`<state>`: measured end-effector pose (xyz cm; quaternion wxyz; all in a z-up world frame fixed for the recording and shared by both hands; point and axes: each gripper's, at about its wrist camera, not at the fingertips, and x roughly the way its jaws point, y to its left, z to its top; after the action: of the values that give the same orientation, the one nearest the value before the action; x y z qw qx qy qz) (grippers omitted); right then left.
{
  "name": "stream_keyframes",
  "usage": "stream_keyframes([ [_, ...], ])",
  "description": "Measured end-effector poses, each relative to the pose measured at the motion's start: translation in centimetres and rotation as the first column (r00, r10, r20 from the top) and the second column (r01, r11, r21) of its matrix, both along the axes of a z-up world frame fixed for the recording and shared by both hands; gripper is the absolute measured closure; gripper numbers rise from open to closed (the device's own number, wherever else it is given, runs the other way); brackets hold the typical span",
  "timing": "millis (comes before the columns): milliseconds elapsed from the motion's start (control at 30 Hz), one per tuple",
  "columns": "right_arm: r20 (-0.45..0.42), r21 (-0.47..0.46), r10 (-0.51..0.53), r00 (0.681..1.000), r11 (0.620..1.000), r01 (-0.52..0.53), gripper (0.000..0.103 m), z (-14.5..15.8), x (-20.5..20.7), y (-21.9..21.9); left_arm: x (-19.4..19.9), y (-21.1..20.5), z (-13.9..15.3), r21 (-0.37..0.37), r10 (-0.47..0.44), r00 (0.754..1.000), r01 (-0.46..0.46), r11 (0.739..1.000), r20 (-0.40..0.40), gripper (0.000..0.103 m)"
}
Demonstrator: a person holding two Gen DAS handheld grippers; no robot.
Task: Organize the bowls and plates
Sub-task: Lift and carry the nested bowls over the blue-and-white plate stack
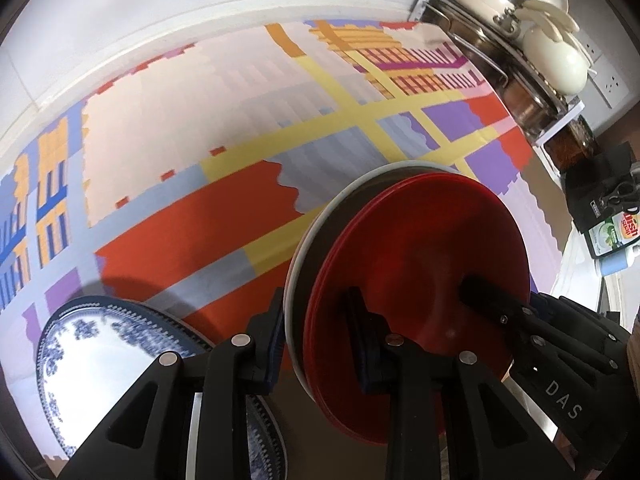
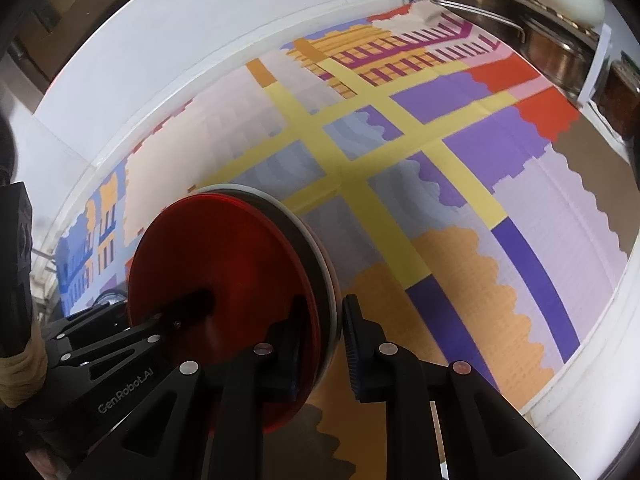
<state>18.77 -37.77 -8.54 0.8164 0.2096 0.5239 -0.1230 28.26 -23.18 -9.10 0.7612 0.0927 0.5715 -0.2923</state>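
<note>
A stack of red plates [image 1: 420,264] rests against a larger white-rimmed plate [image 1: 320,220] and is held up off the patterned mat. My left gripper [image 1: 318,344] is shut on the stack's near rim, one pad on each side. My right gripper [image 1: 476,288] reaches in from the right, one finger lying across the red face. In the right wrist view the red plates [image 2: 224,256] fill the left half. There my right gripper [image 2: 324,340] is shut on the stack's rim, and my left gripper [image 2: 192,300] grips it from the left. A blue-and-white plate [image 1: 92,352] lies on the mat at lower left.
A colourful patterned mat [image 1: 200,120] covers the counter up to a white wall. At the far right stands a rack of steel pots and cream lids [image 1: 520,40]. Below it are a black box and a dish soap bottle [image 1: 612,232]. The same rack [image 2: 540,32] shows at upper right.
</note>
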Motion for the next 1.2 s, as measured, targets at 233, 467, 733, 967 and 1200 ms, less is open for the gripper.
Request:
stream_keyframes([
  [233, 0.029, -0.011, 0.06, 0.998, 0.998, -0.06, 0.083, 2.0, 0.4, 2.1, -0.3, 3.4, 1.8, -0.018, 0.061, 0.998, -0.061, 0.998, 0.021, 0.074],
  [467, 0.044, -0.014, 0.154, 0.987, 0.988, -0.153, 0.083, 3.2, 1.1, 5.6, -0.7, 7.5, 2.6, -0.018, 0.144, 0.989, -0.143, 0.99, 0.024, 0.074],
  [733, 0.055, -0.024, 0.262, 0.964, 0.965, -0.261, 0.083, 4.1, 1.8, 10.0, -1.7, 12.5, 3.2, -0.017, 0.238, 0.971, -0.238, 0.971, 0.015, 0.074],
  [967, 0.046, -0.019, 0.353, 0.935, 0.936, -0.352, 0.083, 4.4, 2.1, 13.9, -2.8, 16.5, 3.2, -0.007, 0.308, 0.951, -0.308, 0.951, 0.003, 0.074],
  [1200, 0.028, -0.009, 0.417, 0.908, 0.909, -0.417, 0.083, 4.0, 2.2, 17.0, -3.6, 19.8, 2.6, 0.005, 0.362, 0.932, -0.362, 0.932, -0.02, 0.074],
])
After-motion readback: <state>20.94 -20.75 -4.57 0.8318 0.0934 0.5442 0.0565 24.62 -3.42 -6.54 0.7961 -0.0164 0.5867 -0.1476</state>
